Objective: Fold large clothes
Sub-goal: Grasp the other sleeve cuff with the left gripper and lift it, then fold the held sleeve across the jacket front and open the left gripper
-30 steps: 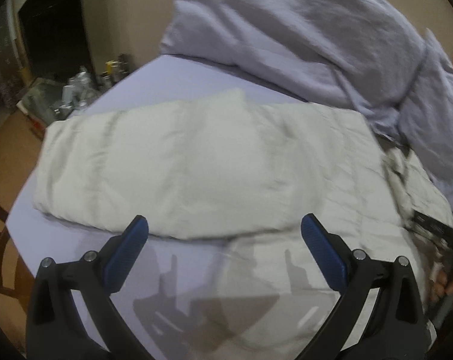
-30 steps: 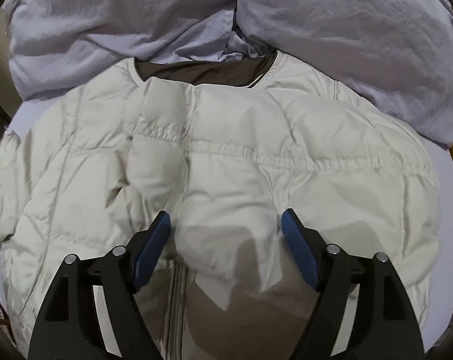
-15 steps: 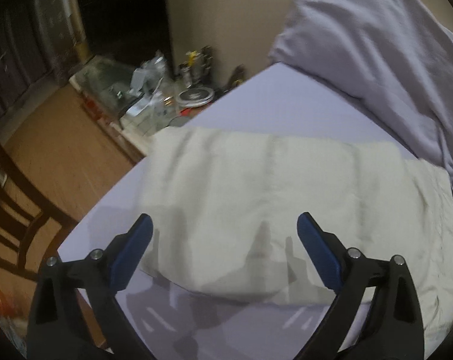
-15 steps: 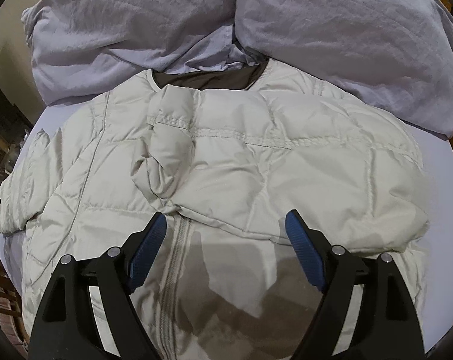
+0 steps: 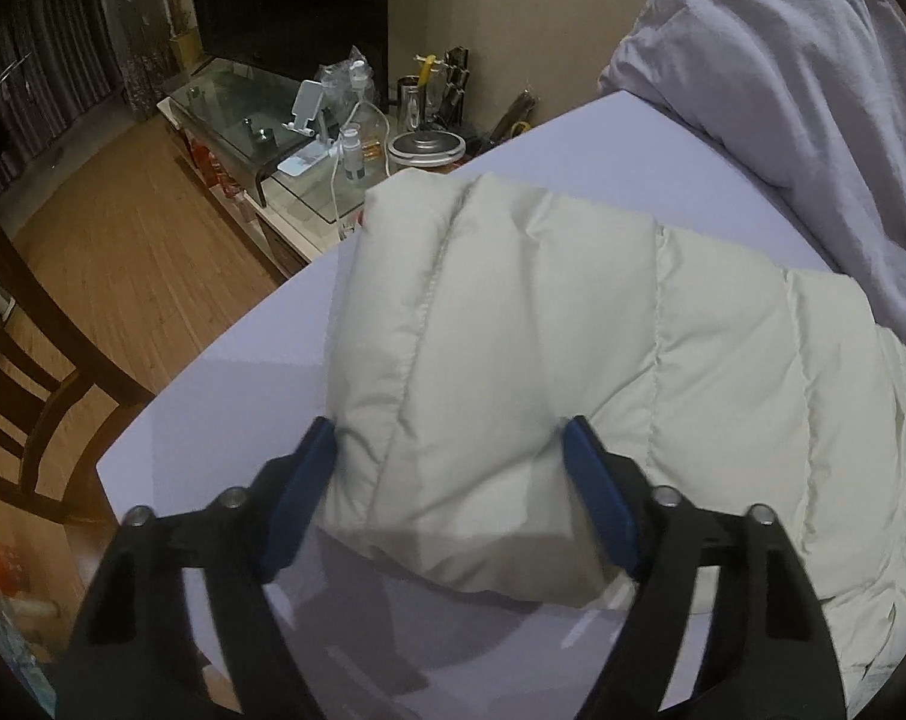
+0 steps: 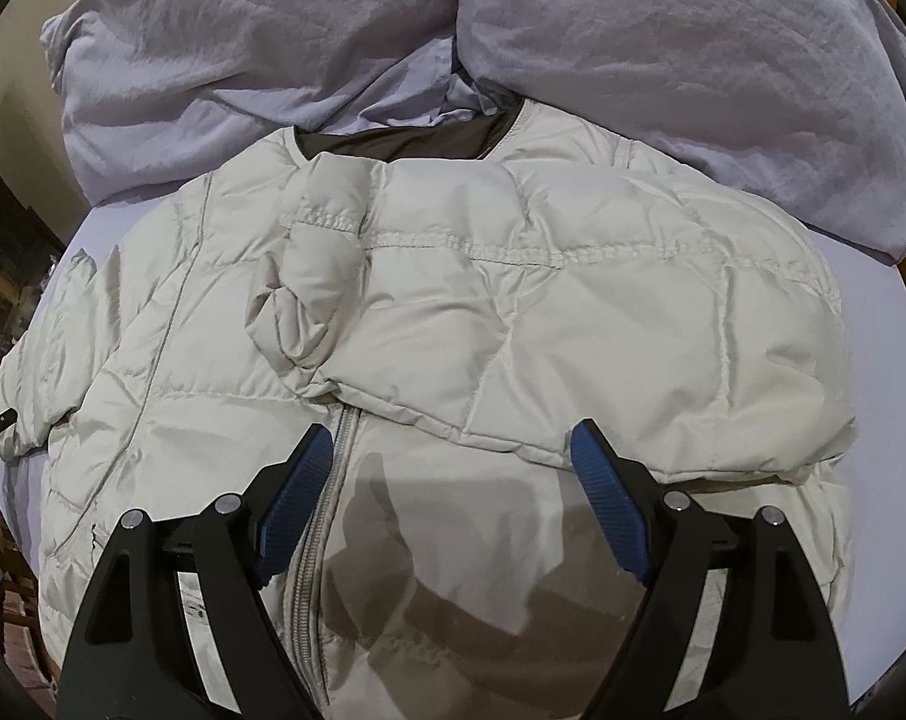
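Here the left gripper (image 5: 450, 480) has its fingers spread around the cuff end of the puffer jacket's sleeve (image 5: 513, 372), apparently ready to pinch it for folding inward. The right gripper (image 6: 453, 492) hovers spread over the jacket (image 6: 453, 312), which lies on the lavender bed sheet (image 6: 873, 408), collar (image 6: 393, 144) pointing away toward the pillows (image 6: 663, 48), zipper running along that axis.
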`<state>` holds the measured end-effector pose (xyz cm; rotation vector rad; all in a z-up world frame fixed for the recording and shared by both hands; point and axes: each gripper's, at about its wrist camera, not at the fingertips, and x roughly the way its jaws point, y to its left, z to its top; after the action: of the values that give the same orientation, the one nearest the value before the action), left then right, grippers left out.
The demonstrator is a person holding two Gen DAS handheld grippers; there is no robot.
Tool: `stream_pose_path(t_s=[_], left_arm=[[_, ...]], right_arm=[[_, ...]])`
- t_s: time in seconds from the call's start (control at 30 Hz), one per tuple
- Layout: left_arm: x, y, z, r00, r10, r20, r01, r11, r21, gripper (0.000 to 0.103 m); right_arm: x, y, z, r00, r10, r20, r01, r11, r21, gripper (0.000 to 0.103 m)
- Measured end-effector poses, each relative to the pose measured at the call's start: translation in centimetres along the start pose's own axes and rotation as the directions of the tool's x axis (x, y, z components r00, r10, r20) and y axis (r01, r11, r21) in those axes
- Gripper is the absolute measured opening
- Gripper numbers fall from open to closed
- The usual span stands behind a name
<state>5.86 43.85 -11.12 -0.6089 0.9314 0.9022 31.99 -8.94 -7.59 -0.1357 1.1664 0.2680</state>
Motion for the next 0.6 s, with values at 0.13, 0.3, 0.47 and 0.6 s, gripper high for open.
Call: stream_pose_path(t_s=[0.13,0.3,0.47,0.6], left_arm=[[-0.7,0.1,-0.3,1.0,-0.006,0.017,0.007,0.999,-0.04,0.041],[-1.7,-0.1,-0.2,0.999,-0.05,0.02,0.051,0.996,-0.073,0.016],[-4.5,-2.0,0.4,0.994,-0.086,0.069,0.089,0.995,-0.051,0.01],[-8.2,-5.1,1.4,0.977,-0.161,0.138,0.162,0.987,0.003,0.009]], right_arm=[[-0.1,-0.1,-0.4,1.0,0.008,-0.002,-0.008,1.0,-0.001,0.083],[-0.5,-0.6,-0.8,1.0,0.014,0.001,-0.014,1.0,0.01,0.083],[-1.5,-1.4,-1.2,1.0,0.017,0.02,-0.018,1.0,0.023,0.083],[-2.4,-2.1,-1.6,0.999,0.019,0.038,-0.02,0.999,0.036,0.083]])
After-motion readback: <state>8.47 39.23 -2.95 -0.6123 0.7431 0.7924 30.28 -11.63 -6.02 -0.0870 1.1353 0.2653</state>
